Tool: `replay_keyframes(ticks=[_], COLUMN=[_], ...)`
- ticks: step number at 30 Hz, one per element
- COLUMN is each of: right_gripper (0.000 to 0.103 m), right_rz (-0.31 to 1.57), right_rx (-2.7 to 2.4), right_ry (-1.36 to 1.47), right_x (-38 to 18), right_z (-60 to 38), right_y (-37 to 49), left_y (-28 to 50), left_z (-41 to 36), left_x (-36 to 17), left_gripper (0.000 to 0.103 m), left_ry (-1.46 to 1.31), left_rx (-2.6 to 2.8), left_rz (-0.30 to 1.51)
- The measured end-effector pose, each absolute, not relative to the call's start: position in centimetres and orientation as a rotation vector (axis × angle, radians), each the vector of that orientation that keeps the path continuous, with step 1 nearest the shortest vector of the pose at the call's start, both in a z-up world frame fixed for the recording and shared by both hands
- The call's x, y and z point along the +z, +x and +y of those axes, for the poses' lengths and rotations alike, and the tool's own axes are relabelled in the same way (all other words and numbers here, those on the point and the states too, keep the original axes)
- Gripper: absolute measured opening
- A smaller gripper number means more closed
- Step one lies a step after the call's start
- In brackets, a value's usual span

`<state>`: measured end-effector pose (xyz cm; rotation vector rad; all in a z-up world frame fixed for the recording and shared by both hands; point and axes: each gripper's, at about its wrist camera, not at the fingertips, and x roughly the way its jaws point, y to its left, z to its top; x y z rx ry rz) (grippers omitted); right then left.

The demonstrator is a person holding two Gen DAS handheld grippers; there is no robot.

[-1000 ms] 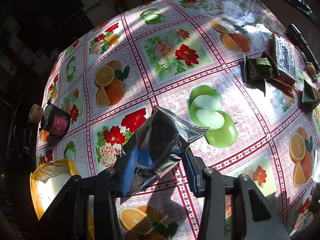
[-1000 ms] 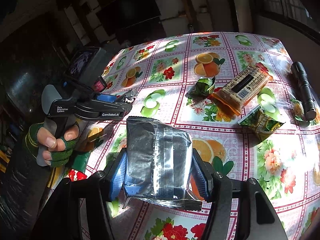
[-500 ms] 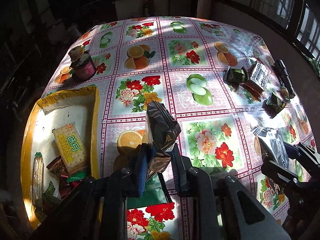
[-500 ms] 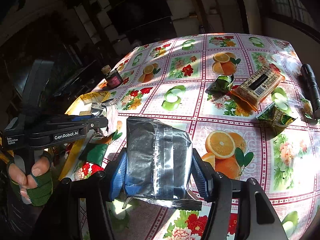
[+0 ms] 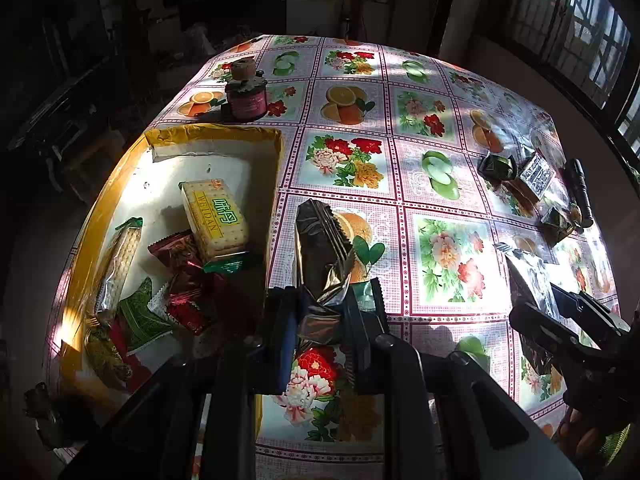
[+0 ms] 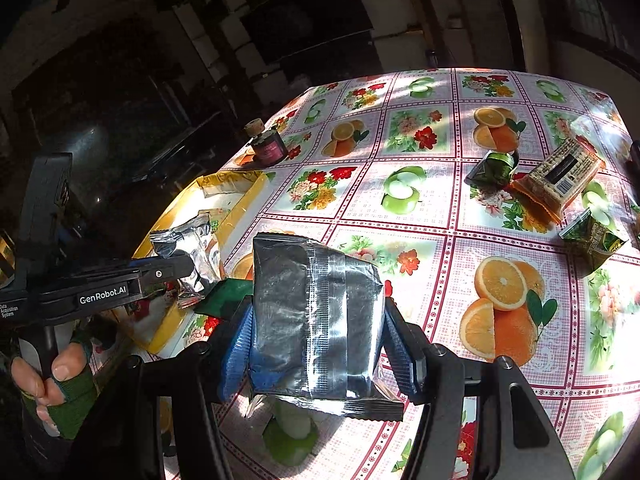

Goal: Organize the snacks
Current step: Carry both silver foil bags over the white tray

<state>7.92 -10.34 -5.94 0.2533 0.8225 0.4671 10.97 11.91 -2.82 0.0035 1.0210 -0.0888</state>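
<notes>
My left gripper (image 5: 322,312) is shut on the crumpled lower end of a small silver foil packet (image 5: 320,240), held above the tablecloth just right of the yellow-rimmed tray (image 5: 276,168). The tray holds a cracker pack (image 5: 214,216) and several red and green packets. In the right wrist view, my right gripper (image 6: 318,344) is shut on a larger silver foil packet (image 6: 312,308), held above the table. To its left there, the left gripper (image 6: 176,268) hangs by the tray (image 6: 244,204).
A dark jar (image 5: 246,98) with a cork stands behind the tray. Far right on the flowered tablecloth lie two green packets (image 6: 494,168) (image 6: 592,236), an orange wafer pack (image 6: 560,176) and a black torch (image 5: 580,192). A green packet (image 6: 226,298) lies near the tray's corner.
The left gripper has squeezed tighter on its small packet, rolled, and carried it left toward the tray. The right gripper has drifted slightly left with its packet still held.
</notes>
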Motion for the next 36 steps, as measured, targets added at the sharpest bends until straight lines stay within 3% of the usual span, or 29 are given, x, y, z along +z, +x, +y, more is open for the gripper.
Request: replay_keyframes(ticks=[19, 36], right_gripper=[0.065, 0.065], right_rz=[0.827, 0.842], right_rx=[0.625, 0.739], right_ry=[0.222, 0.16], right_x=[-4.8, -5.1], right_z=[-2.7, 4.9], right_y=[8.7, 9.5], left_y=[7.0, 6.5], left_z=[18.3, 23.5], left_x=[1.6, 1.0], left_gripper=[0.019, 0.019], left_ry=[-0.077, -0.064], left_rx=[0.014, 0.207], left_rz=[0.885, 0.867])
